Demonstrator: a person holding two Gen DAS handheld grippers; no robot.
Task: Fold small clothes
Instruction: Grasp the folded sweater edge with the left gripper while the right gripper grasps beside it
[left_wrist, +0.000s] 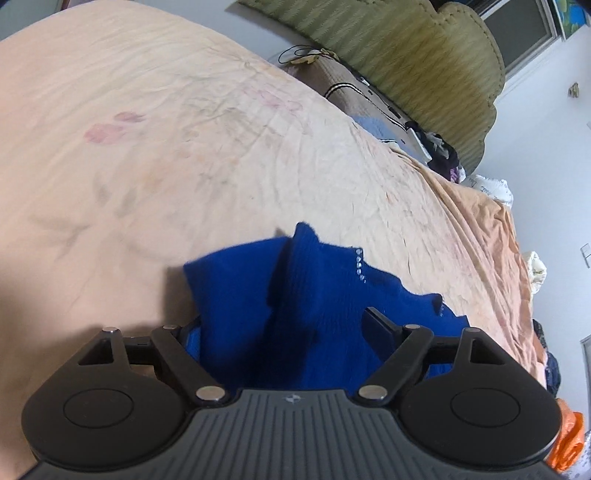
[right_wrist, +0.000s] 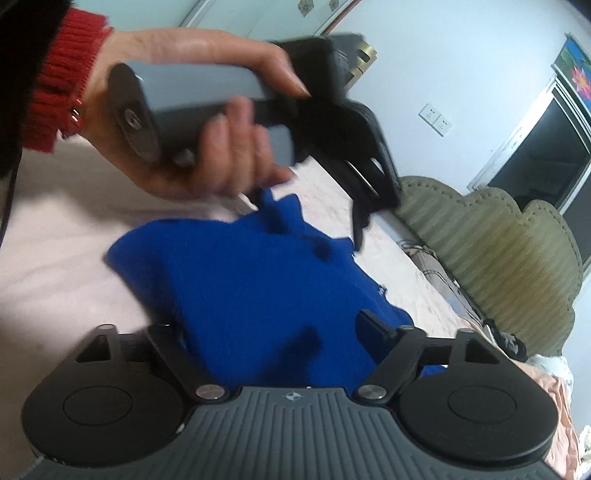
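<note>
Currently blue knit garment (left_wrist: 295, 295) lies bunched on the peach bedsheet (left_wrist: 184, 147), small rhinestones along one edge. Left gripper (left_wrist: 280, 328) has jaws spread wide, fabric lying between them, pads not pressing on it. Right gripper (right_wrist: 273, 328) likewise spread over the cloth, no pinch visible. Right wrist view shows the person's hand (right_wrist: 207, 147), red cuff, holding the other gripper's handle above the garment. Green padded headboard (left_wrist: 424, 66) behind.

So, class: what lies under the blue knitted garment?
The blue knitted garment rests on a peach floral bedsheet. Whatever lies beneath its folds is covered.
</note>
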